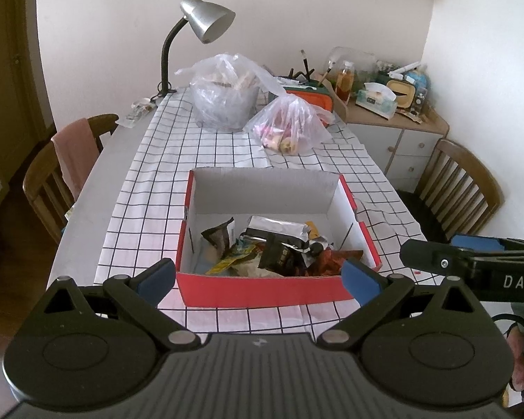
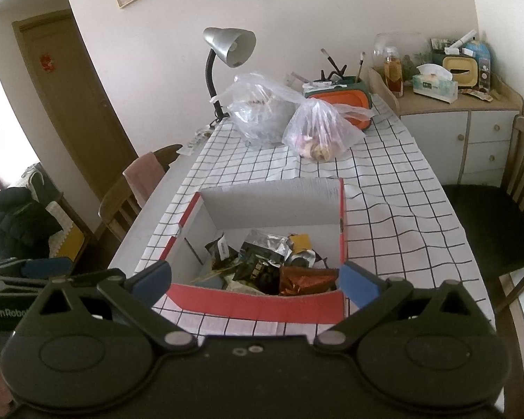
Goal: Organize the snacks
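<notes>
A jumble of crinkled snack packets point(image 1: 272, 248) — silver foil, black, yellow and orange-brown wrappers — lies heaped in the near half of an open cardboard box, red outside and white inside point(image 1: 262, 288), which sits on the black-and-white checked cloth of the desk point(image 1: 227, 150). The far half of the box floor is bare. No loose packet shows on the cloth, so the gathering looks largely done. The box lies straight ahead of both tools and just below them, its long axis running near to far. The left gripper point(image 1: 260, 274) hovers over the near red wall, fingers spread wide and holding nothing; the right gripper point(image 2: 255, 277) hangs beside it on the right, equally wide and empty, its right finger nearest the orange-brown packet point(image 2: 305, 279). Neither is clearly closer. Farther off stand two clear plastic bags point(image 1: 290, 125), seemingly with more food, then a silver gooseneck lamp point(image 1: 206, 21)
</notes>
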A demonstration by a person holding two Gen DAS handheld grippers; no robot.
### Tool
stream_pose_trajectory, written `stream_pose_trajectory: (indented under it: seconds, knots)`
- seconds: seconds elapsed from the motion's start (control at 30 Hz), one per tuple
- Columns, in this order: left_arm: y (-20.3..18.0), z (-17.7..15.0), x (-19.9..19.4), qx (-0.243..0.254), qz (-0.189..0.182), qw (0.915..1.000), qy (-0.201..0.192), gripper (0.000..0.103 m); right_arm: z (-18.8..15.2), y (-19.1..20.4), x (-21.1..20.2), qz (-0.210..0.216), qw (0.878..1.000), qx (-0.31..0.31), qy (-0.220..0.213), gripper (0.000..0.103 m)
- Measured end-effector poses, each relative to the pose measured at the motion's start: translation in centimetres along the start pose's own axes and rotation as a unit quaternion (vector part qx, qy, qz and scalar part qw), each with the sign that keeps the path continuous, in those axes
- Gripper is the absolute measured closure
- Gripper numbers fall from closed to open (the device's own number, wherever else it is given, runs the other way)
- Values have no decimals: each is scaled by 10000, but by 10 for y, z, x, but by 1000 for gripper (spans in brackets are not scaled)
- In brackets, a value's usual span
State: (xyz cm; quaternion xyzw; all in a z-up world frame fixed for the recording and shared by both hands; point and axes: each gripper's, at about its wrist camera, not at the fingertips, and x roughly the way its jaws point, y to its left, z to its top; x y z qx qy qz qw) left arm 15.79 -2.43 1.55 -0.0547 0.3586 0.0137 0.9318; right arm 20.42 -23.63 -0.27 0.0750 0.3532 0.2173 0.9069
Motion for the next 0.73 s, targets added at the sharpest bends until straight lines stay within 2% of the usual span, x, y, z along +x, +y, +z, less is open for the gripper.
stream_pose_trajectory:
  seconds: [0.73]
  knots:
    - [-5, 0, 13, -13, 52, 9999, 121, 1, -7, -14, 8, -117, 9996, 203, 129, 0]
